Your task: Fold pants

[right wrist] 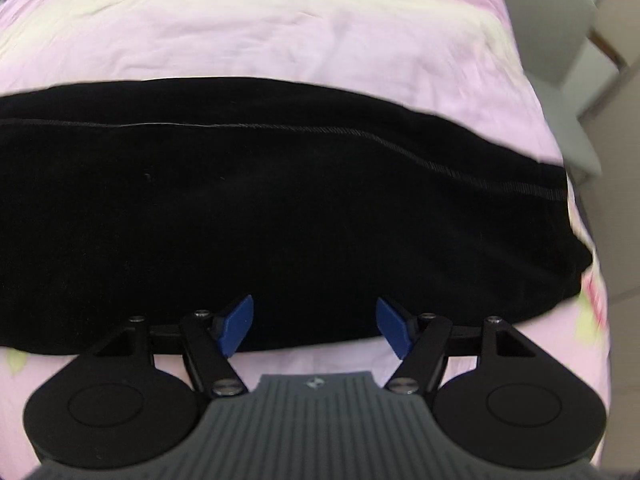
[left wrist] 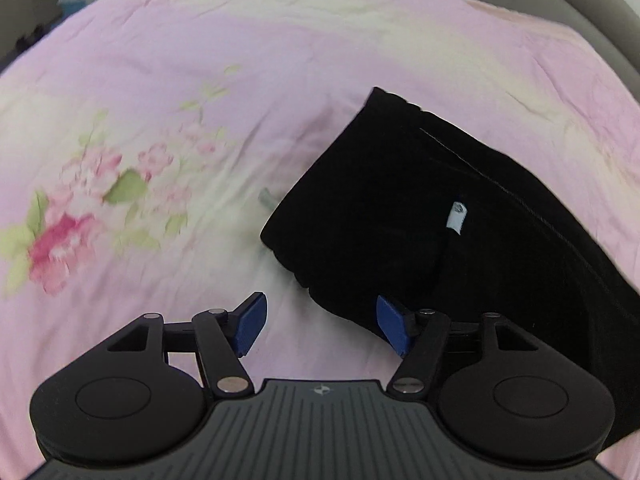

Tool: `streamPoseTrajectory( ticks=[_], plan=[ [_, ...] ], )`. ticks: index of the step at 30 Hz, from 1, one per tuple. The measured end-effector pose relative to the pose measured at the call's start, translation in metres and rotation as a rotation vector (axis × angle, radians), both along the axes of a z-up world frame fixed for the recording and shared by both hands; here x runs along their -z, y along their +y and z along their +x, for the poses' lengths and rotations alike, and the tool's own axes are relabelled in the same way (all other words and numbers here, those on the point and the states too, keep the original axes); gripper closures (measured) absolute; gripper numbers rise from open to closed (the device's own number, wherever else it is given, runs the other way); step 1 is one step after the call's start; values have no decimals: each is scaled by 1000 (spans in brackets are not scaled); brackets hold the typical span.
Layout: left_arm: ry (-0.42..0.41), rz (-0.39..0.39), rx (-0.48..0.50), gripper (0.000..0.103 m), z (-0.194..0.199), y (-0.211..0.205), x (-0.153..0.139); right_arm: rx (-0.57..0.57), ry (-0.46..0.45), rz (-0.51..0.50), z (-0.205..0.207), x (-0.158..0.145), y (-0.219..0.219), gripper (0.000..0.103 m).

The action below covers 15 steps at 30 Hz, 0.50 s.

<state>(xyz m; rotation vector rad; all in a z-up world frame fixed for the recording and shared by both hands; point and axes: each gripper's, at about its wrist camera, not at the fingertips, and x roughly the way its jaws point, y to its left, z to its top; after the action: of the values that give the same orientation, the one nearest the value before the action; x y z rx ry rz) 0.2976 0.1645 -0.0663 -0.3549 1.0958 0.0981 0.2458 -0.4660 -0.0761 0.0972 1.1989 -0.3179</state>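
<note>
Black pants [left wrist: 400, 216] lie flat on a pink floral bedsheet [left wrist: 160, 120], with a small white label [left wrist: 456, 216] and a grey drawstring tip [left wrist: 266, 196] at the waist end. My left gripper [left wrist: 320, 326] is open and empty, just off the near waist corner; its right pad [left wrist: 390, 326] is over the fabric edge. In the right wrist view the pants [right wrist: 280, 208] stretch across as a wide band with a stitched seam. My right gripper [right wrist: 316, 326] is open and empty over the pants' near edge.
The pink sheet [right wrist: 280, 20] covers the bed beyond the pants. The bed's right edge [right wrist: 580, 240] drops to a pale floor with a grey chair [right wrist: 560, 60]. A grey curved frame [left wrist: 580, 4] is at the far right; clutter sits at the far left [left wrist: 68, 4].
</note>
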Motion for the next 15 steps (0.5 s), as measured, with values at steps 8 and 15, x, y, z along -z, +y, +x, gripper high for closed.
streamPoseTrajectory(
  ticks=[8,15],
  plan=[
    [-88,-402,-335,26,-13,13,49,504,-238,397,-41,28,-54,23],
    [-106,-472,-399,31,12,1,77,666,-274,433,-42,62,-44,21]
  ],
)
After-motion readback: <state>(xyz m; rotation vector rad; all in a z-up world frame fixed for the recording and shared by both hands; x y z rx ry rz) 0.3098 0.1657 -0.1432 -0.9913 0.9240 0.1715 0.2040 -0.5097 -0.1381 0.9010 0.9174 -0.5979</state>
